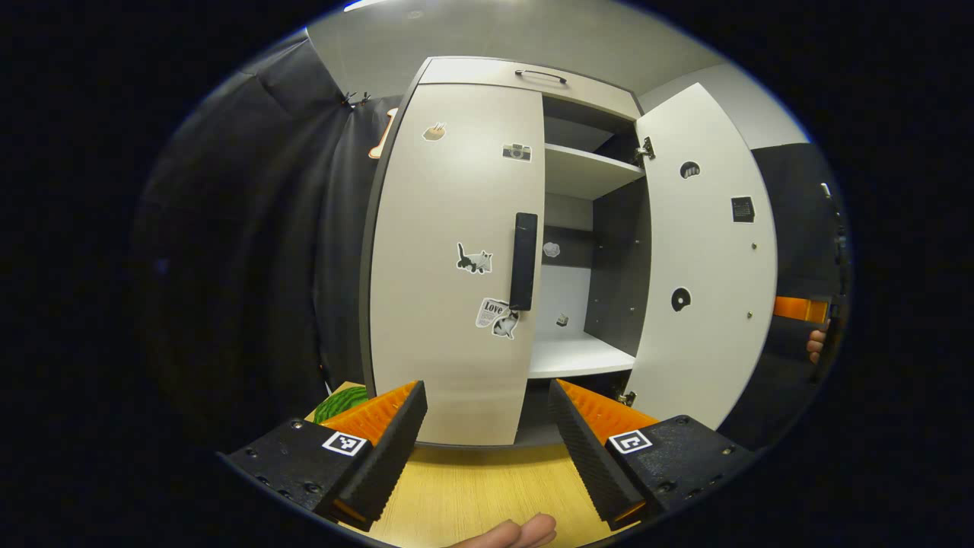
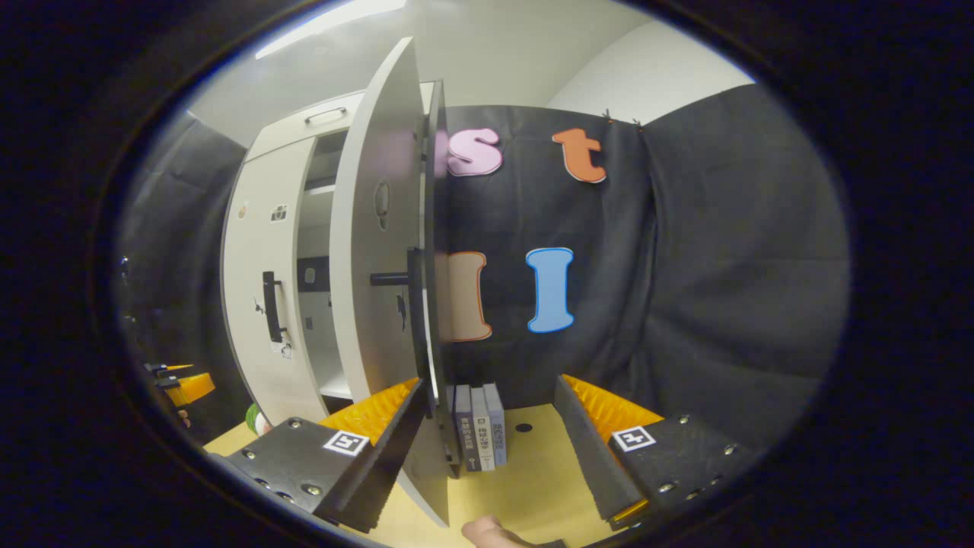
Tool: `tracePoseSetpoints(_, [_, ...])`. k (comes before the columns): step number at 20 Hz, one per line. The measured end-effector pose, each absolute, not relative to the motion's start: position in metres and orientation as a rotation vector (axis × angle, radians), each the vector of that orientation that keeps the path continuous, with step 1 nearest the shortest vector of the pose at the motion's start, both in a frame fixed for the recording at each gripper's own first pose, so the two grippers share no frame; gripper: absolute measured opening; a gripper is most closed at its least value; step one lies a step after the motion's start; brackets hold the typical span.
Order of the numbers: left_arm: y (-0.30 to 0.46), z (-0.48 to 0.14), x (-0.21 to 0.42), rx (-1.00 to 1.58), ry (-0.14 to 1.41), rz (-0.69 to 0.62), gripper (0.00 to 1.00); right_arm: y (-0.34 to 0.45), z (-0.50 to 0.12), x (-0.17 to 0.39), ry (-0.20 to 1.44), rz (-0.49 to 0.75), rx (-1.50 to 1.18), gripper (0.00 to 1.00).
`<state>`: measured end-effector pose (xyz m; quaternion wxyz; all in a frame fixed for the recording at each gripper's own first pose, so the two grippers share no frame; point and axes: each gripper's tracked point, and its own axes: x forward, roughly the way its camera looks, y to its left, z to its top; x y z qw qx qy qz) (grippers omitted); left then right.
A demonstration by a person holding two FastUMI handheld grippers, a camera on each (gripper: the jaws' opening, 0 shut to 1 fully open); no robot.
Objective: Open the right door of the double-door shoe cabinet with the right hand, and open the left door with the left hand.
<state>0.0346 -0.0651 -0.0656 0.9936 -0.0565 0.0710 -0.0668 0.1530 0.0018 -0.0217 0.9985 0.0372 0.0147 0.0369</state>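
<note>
**Right door swung open, left door not yet touched**

In the left gripper view, the left gripper (image 1: 487,426) is spread wide with nothing between its fingers, hovering above the pale wood tabletop (image 1: 472,495). Straight ahead of it, beyond the fingertips, stands the tall off-white double-door shoe cabinet (image 1: 525,76). The cabinet's left door (image 1: 449,266), a flat off-white panel dotted with small stickers, is shut. Its long black vertical bar handle (image 1: 523,261) sits just above and ahead of the gap between the fingers, clearly apart from both. To the gripper's right, the right door (image 1: 704,259) stands swung out on its hinges, exposing white shelves (image 1: 578,354) and a dark inner wall. At the far right edge a bit of the other gripper and a person's fingertips (image 1: 816,346) show beyond that door.

In the right gripper view, the right gripper (image 2: 487,434) is also spread wide and grips nothing. The edge of the open right door (image 2: 380,251) rises just beside its left finger; I cannot tell whether they touch. That door's black handle (image 2: 411,285) juts out above the fingers. A short row of upright books (image 2: 479,426) stands on the tabletop just ahead, against the black cloth wall (image 2: 685,266).

By my reading, the right-hand half of the task is done. The left half remains: the left gripper looks lined up with the bar handle but would need to advance, close on it and pull the door outward.
</note>
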Motion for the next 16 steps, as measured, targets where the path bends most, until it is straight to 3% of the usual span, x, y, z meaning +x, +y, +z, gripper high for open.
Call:
tracePoseSetpoints(8, [-0.066, -0.065, 0.102, -0.132, 0.187, -0.114, 1.0, 0.036, -0.018, 0.088, -0.013, 0.117, 0.134, 0.98])
tracePoseSetpoints(16, [-0.093, -0.01, 0.157, -0.045, 0.044, -0.139, 0.99, 0.098, -0.023, 0.038, -0.066, 0.174, 0.128, 1.0])
